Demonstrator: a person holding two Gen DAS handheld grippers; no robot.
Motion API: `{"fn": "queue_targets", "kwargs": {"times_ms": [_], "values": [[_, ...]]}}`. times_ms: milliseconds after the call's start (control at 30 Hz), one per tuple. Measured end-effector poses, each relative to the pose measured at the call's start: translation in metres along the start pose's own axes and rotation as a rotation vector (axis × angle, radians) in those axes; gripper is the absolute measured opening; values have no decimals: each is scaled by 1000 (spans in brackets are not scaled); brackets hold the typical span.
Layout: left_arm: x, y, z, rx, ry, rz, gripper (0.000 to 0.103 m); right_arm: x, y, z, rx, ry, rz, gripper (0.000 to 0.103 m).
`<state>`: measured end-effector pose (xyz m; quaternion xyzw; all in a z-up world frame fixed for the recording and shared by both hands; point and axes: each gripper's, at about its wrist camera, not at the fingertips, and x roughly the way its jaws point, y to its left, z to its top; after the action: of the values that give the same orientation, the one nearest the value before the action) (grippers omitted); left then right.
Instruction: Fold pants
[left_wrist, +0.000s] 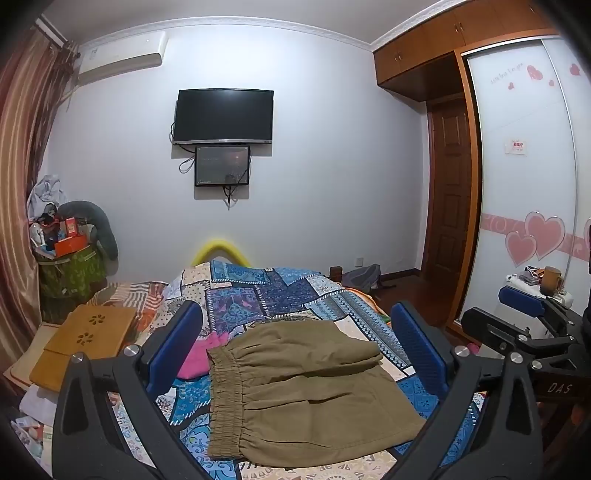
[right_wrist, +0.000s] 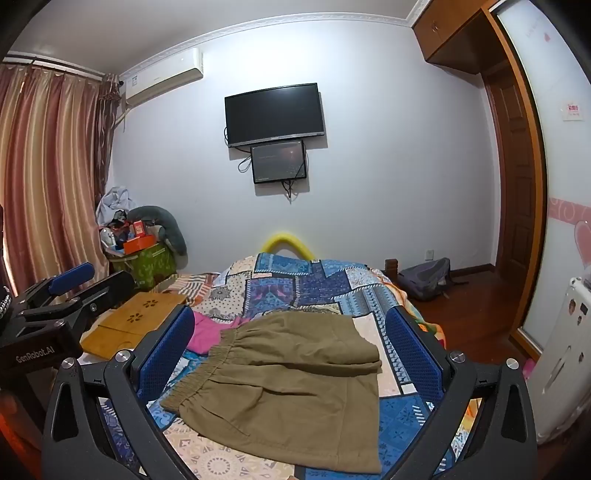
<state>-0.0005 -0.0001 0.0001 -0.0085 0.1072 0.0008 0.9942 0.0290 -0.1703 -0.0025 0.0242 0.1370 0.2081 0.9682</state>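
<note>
We hold our left gripper and right gripper level above the bed, both spread wide, holding nothing. The folded olive pants lie flat on the patchwork quilt between the fingers.

1. Both grippers hang above the bed with fingers spread wide; nothing lies between them and the khaki pants.
2. A pink garment touches the pants at 10 o'clock.
3. A wooden lap tray crowds the bed's 9 o'clock edge.
4. At 3 o'clock, bare quilt.
</note>
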Motion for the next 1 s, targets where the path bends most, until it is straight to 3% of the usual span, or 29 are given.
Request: {"fn": "queue_targets", "kwargs": {"times_ms": [1000], "values": [[-6, -8, 14, 32, -8, 6, 103, -3, -5, 4, 1, -3, 3, 103]]}}
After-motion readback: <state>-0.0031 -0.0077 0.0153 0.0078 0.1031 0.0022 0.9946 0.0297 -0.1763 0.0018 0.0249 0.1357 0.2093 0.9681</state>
